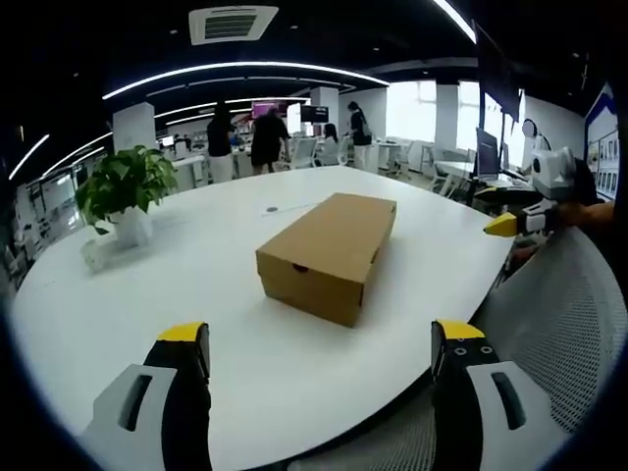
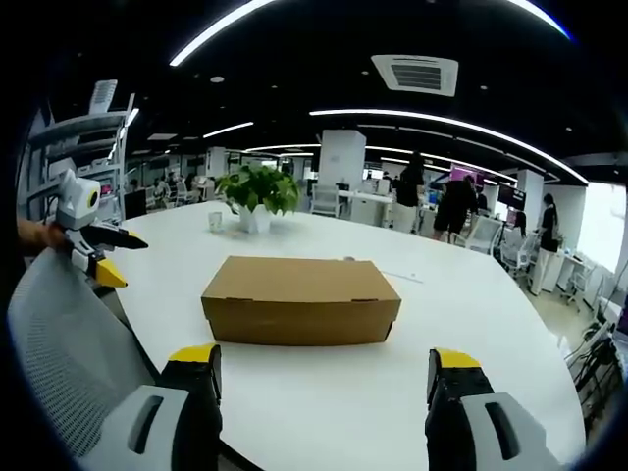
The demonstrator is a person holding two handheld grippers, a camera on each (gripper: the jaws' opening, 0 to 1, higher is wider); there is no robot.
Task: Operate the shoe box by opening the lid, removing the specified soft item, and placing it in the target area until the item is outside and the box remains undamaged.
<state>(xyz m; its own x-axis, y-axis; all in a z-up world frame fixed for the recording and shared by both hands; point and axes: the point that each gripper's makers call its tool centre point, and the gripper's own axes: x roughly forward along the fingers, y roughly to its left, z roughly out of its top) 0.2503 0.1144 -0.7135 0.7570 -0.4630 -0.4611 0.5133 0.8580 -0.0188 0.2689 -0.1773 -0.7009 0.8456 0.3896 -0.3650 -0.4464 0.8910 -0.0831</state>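
Observation:
A brown cardboard shoe box [image 1: 331,253] with its lid shut lies on the white round table [image 1: 196,285]. In the left gripper view my left gripper [image 1: 322,345] is open at the near table edge, a short way from the box. The right gripper [image 1: 510,222] shows at the right edge of that view, above a chair back. In the right gripper view the same shoe box [image 2: 300,299] lies side-on ahead of my open right gripper [image 2: 326,368]. The left gripper [image 2: 98,263] comes in at the left there, held in a hand. Nothing is between either pair of jaws.
A potted green plant [image 1: 125,192] stands on the table's far left; the plant [image 2: 257,194] sits beyond the box in the right gripper view. A grey mesh chair back [image 1: 559,324] stands at the table edge, the chair back [image 2: 69,353] low left. Several people [image 1: 250,140] stand among desks behind.

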